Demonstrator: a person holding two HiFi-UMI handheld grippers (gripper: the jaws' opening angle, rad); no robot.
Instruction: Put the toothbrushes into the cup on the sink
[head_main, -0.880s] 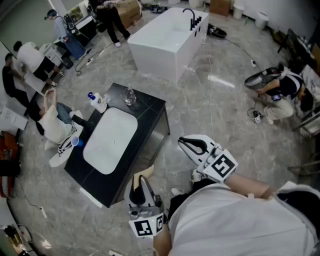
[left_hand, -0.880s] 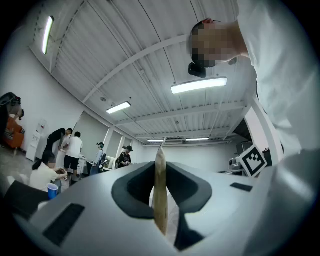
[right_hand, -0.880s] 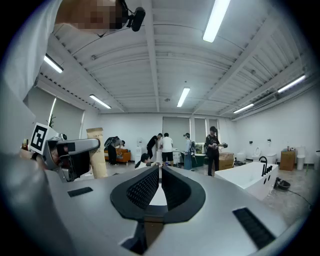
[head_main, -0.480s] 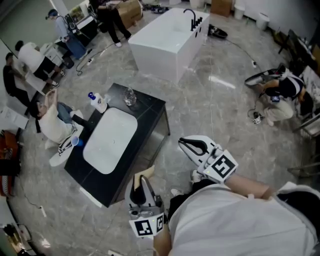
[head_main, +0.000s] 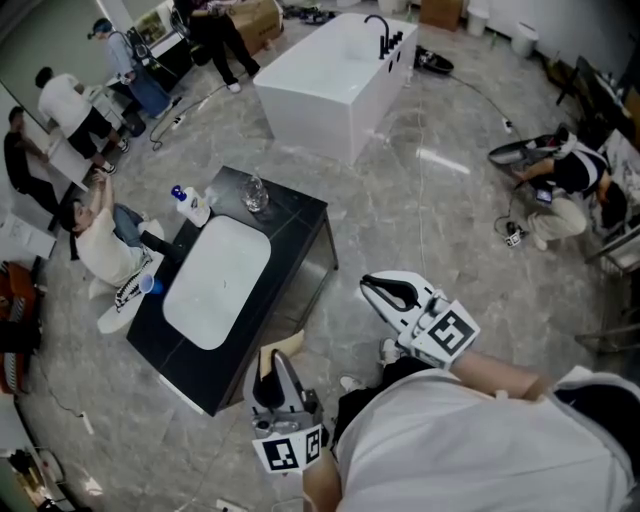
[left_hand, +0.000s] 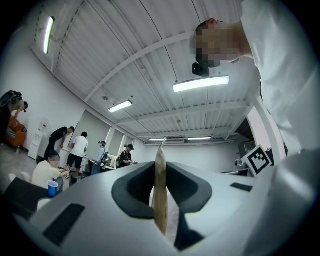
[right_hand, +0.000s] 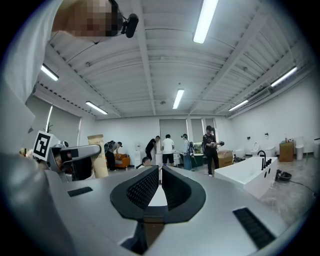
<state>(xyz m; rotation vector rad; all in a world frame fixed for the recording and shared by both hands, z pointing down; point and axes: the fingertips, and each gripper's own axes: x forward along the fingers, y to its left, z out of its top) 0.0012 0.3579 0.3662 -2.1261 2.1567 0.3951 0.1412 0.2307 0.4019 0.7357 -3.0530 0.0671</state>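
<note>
Pinching left hand-held gripper (left_hand: 160, 165): tan flat packet (left_hand: 160, 205), edge-on between jaws.
right hand-held gripper (right_hand: 159, 175): pressed together, empty.
table (head_main: 305, 225): ahead, apart.

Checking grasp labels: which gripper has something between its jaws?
The left gripper: its jaws clamp a tan packet that stands edge-on. The right gripper has its jaws together on nothing.

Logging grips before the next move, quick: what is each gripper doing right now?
Left gripper: shut on a flat tan cardboard-like pack.
Right gripper: shut, nothing between its jaws.
</note>
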